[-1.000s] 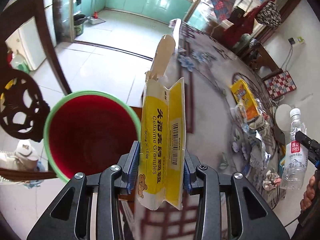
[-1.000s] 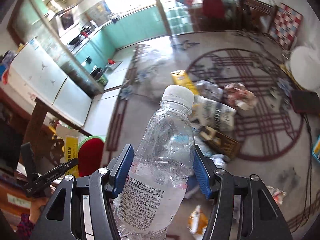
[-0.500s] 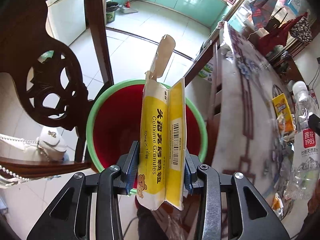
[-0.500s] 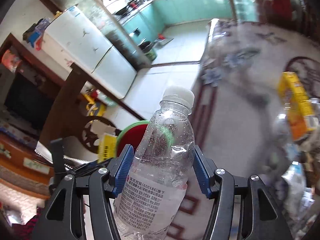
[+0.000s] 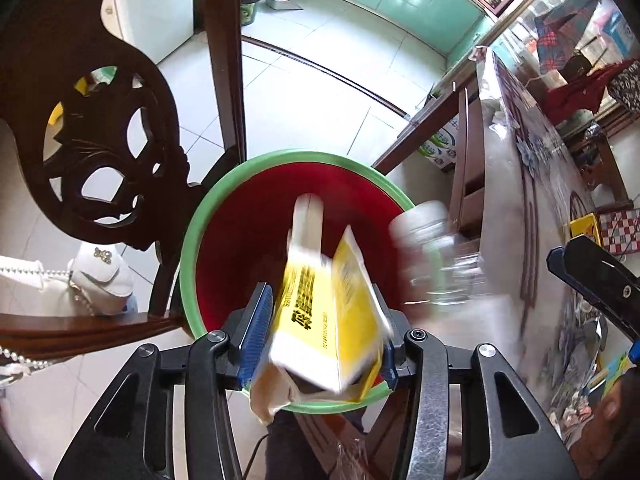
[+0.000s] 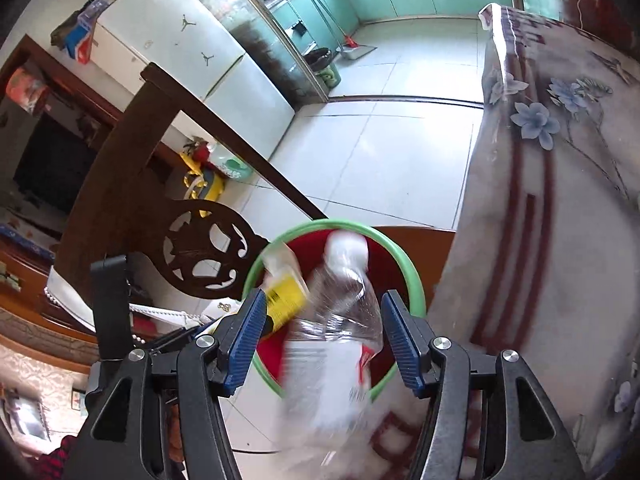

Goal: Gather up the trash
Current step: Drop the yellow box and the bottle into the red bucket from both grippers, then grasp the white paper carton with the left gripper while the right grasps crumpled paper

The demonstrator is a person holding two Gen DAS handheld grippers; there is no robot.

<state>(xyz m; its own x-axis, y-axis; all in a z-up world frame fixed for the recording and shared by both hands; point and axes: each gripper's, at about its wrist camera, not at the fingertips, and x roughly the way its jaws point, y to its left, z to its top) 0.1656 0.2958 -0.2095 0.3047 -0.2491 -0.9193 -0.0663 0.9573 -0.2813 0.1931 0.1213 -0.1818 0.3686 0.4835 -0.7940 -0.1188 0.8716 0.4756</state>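
Observation:
A red bin with a green rim [image 5: 240, 184] stands on the floor by the table; it also shows in the right wrist view [image 6: 404, 264]. My left gripper [image 5: 320, 336] is open above it, and the yellow medicine box [image 5: 320, 320] tilts, blurred, between its pads, falling toward the bin. My right gripper [image 6: 326, 340] is open, and the clear plastic bottle [image 6: 340, 320] drops, blurred, between its pads over the bin. The bottle shows in the left wrist view [image 5: 436, 256], the box in the right wrist view [image 6: 284, 292].
A dark carved wooden chair [image 5: 100, 128] stands left of the bin. The table with a floral cloth [image 6: 560, 240] is to the right, with more yellow trash [image 5: 584, 228] on it. White tiled floor [image 5: 312, 80] lies beyond.
Both grippers have opened over the bin. The yellow box and the bottle have come loose and are falling toward it. The right gripper moved over the bin.

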